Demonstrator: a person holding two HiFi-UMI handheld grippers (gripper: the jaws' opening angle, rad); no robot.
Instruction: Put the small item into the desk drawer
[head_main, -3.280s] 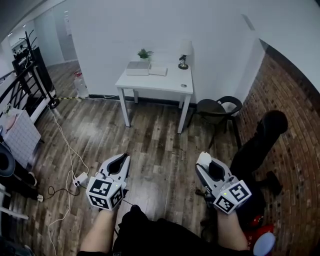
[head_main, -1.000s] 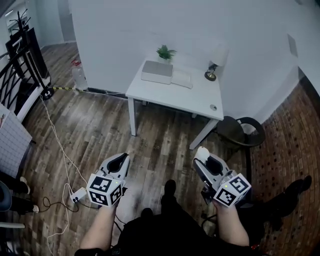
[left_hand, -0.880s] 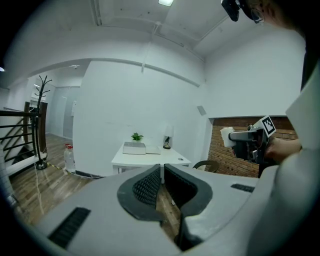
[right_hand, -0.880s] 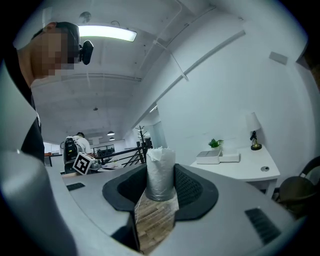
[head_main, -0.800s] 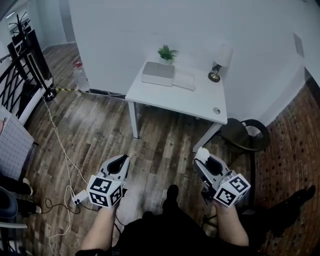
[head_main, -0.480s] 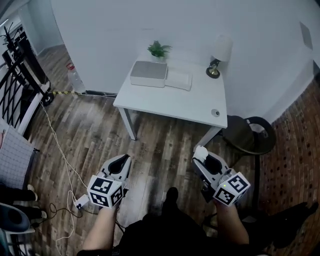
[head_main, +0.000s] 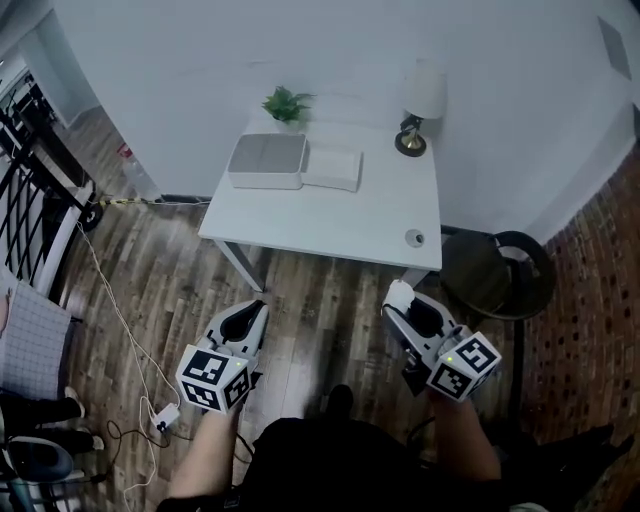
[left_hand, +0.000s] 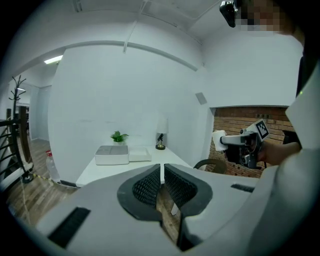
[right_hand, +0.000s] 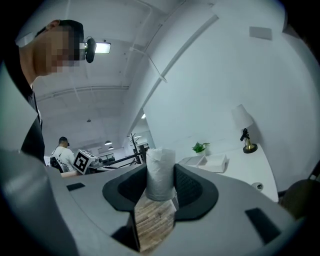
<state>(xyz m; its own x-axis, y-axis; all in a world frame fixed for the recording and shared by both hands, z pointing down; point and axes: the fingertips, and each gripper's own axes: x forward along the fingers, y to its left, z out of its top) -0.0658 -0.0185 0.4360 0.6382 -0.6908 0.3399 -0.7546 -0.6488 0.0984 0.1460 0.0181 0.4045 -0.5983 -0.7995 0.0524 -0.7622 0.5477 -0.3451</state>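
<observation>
- Short of the desk's (head_main: 330, 215) near edge, both grippers are held over the wood floor, apart from the desk and pointing toward it.
- At the desk's front right corner, the right gripper (head_main: 406, 310) is clamped on the task's thing, a small white roll (head_main: 399, 294). The roll is therefore already in hand, not on the desk.
- The roll stands upright between the jaws, with its long axis crosswise to the gripper's own line and its top poking above the pads.
- Before the desk's front left part, the left gripper (head_main: 250, 316) has its jaws drawn together to a thin slit with nothing in them. It looks like the free hand for pulling the drawer.
- The coming move turns on the drawer lying ahead of the roll, somewhere under the desktop. The right hand carries the roll, so the left is likely the one to reach the desk front first.
- The head view shows the whole desktop, with the plant (head_main: 285, 103), the grey box (head_main: 267, 160) and the lamp (head_main: 415, 110) along its far side. From above it shows no drawer front.
- The right gripper view alone shows both pads pressing on the roll's sides.
- The left gripper view shows the desk from lower down, and the right gripper side-on with the roll at its tip.
- No view makes out the drawer or its handle.
</observation>
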